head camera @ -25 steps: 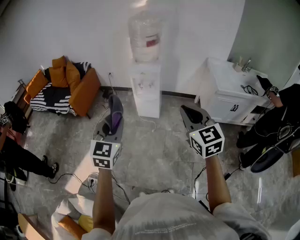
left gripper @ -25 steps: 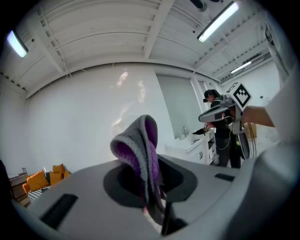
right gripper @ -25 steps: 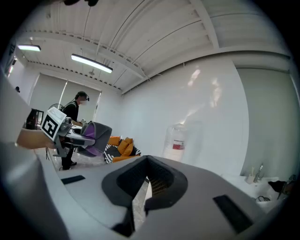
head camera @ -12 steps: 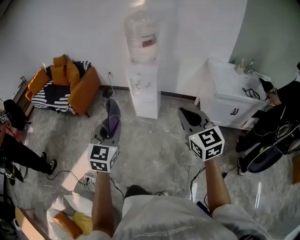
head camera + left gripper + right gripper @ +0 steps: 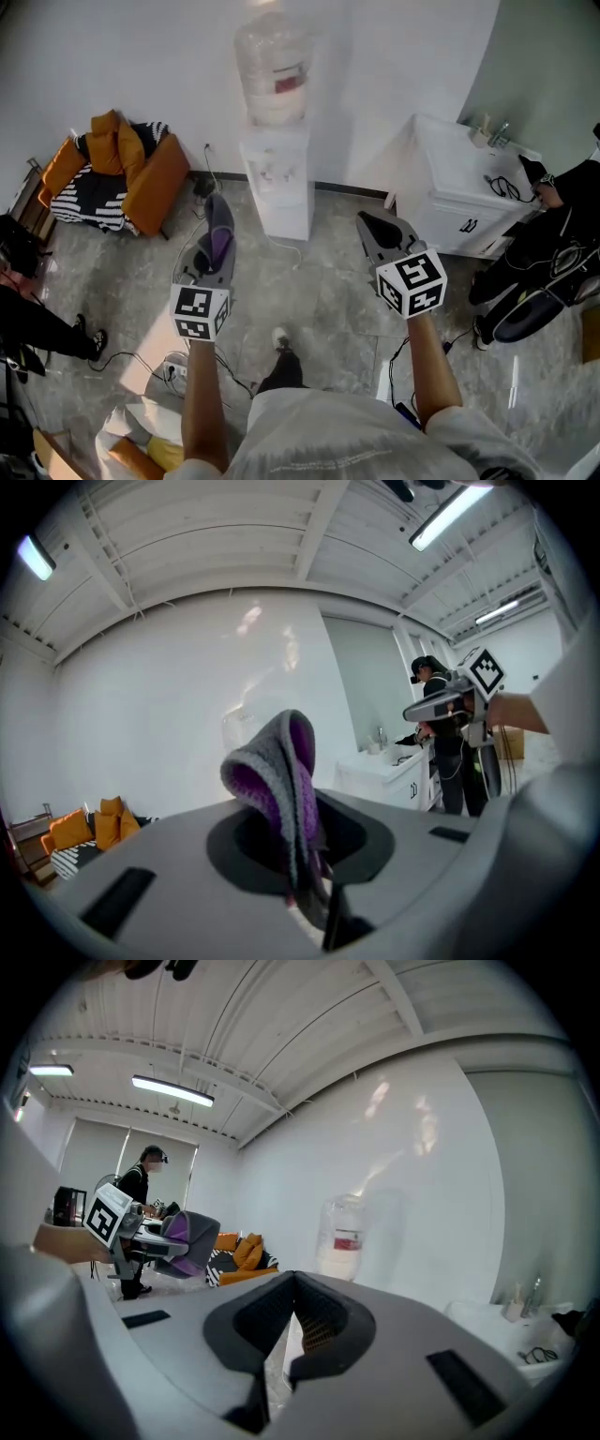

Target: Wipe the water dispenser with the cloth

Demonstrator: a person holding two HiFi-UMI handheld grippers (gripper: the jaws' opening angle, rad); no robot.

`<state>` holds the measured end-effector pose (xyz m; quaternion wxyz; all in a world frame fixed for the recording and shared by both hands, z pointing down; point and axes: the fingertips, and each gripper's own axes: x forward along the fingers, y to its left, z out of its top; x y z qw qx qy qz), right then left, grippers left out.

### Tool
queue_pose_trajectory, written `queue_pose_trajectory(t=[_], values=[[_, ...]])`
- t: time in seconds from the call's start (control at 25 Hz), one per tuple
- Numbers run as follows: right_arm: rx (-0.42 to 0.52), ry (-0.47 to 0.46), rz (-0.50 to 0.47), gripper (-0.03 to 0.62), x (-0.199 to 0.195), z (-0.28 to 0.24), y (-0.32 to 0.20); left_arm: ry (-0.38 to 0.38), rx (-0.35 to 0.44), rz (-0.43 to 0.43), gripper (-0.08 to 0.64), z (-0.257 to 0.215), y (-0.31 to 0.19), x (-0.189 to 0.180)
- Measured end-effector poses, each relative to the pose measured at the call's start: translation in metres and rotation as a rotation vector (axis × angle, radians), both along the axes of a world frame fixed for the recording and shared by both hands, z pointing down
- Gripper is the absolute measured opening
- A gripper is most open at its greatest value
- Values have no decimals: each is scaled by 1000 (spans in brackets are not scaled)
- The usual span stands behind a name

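The white water dispenser point(image 5: 275, 178) stands against the far wall, a clear bottle point(image 5: 272, 67) on top; it also shows as the water dispenser point(image 5: 343, 1241) ahead of the right gripper. My left gripper point(image 5: 217, 214) is shut on a grey and purple cloth point(image 5: 219, 232), which sticks up from between the jaws as the cloth point(image 5: 278, 780). It is held above the floor, short of the dispenser and to its left. My right gripper point(image 5: 372, 225) is shut with nothing in it, at about the same distance, to the dispenser's right.
An orange armchair point(image 5: 122, 173) with a striped throw sits at the left wall. A white sink cabinet point(image 5: 455, 192) stands at the right, with a person in black point(image 5: 544, 253) beside it. Cables point(image 5: 169, 361) trail over the grey floor. Bags point(image 5: 141, 436) lie at the lower left.
The view has shifted: the dispenser has slid slightly left and sits higher in frame. A foot now shows below me on the floor. Both grippers keep their hold and pose.
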<state>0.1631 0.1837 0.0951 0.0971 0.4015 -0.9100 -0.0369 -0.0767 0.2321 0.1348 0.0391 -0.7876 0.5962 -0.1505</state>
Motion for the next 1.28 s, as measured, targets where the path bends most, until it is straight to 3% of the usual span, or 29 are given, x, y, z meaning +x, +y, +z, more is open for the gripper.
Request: queue_pose_trajectory(t=[0.56,0.92,1.28], values=[[-4,26,96,15,-78,-9,-161,7,12,99,63,-1,-201,-67],[-50,44,151,15,-106,16,-207,49,-64,102,63,33,-250,-105],[-110,52,158,15,-101,38,-257,76,-119,67,63,54,-288,-116]])
